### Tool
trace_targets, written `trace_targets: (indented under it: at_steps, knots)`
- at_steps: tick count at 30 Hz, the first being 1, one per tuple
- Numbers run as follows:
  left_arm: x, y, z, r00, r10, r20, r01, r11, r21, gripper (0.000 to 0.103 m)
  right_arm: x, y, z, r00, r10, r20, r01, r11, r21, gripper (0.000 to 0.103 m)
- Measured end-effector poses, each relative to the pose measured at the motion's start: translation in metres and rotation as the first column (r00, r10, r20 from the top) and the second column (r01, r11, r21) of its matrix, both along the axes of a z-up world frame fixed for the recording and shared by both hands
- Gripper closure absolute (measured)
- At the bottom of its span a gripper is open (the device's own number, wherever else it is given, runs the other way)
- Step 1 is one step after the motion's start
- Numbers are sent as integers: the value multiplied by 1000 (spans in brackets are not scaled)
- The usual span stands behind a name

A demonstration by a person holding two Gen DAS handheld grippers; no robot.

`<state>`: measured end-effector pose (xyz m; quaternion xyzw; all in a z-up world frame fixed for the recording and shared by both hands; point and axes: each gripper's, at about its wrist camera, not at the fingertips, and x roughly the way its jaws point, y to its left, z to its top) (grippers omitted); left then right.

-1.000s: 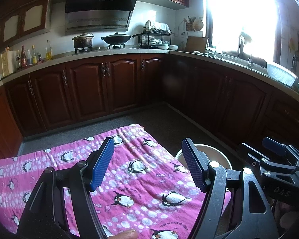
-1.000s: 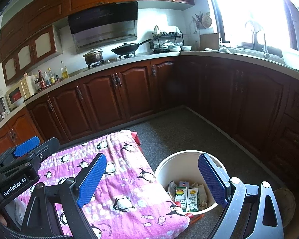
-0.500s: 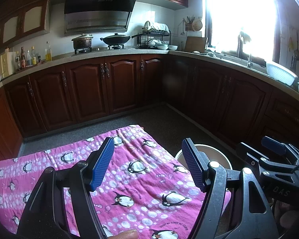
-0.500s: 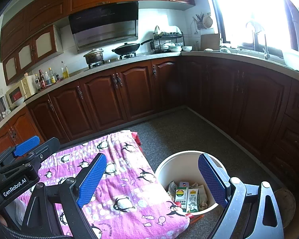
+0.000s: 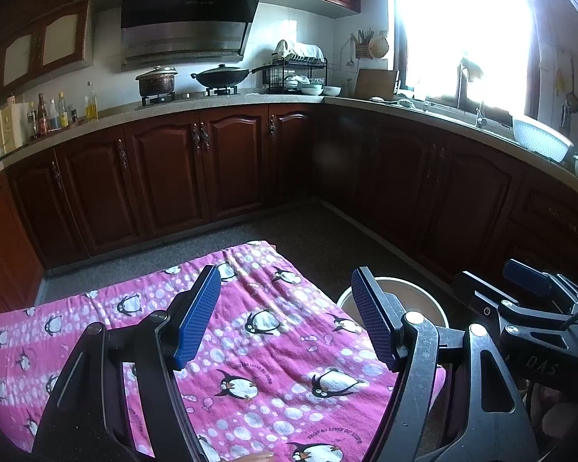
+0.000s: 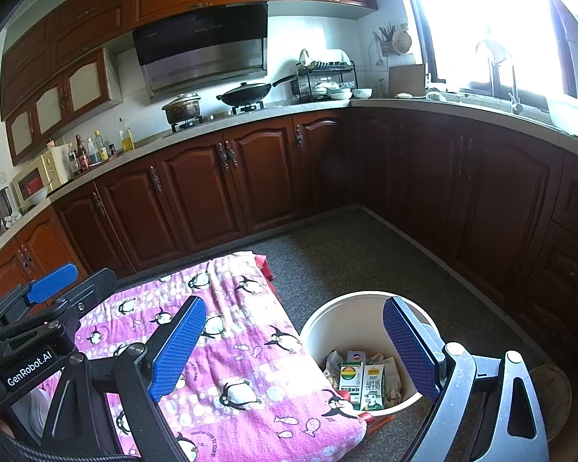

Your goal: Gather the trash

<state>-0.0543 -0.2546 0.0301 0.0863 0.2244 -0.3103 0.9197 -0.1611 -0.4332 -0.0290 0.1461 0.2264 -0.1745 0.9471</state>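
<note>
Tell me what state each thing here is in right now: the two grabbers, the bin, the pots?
Left gripper: open, empty.
Right gripper: open, empty.
White bin: uncovered, holding cartons and wrappers.
Pink penguin cloth: spread flat, nothing on it.
Wok: lidded, on the stove.
Pot: lidded.
Cabinet doors: shut.

Cartons (image 6: 362, 383) upright in white bucket (image 6: 350, 308)

**Support surfaces: low table and floor**

A low surface is covered by a pink penguin-print cloth (image 6: 250, 365), draped over its edges; no loose item is seen on it. A grey speckled floor (image 6: 346, 258) is noted. A white round plastic bin (image 6: 343, 319) stands on it, just beside the cloth's corner.
</note>
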Motion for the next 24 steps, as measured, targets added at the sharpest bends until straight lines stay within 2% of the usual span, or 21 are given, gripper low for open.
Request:
trace_targets:
  at_steps: [24]
  knots:
    - [5,3,3,1000,-8,13,8,1000,-4,33,-1,-4,6,1000,-4,7,4,1000,-8,11]
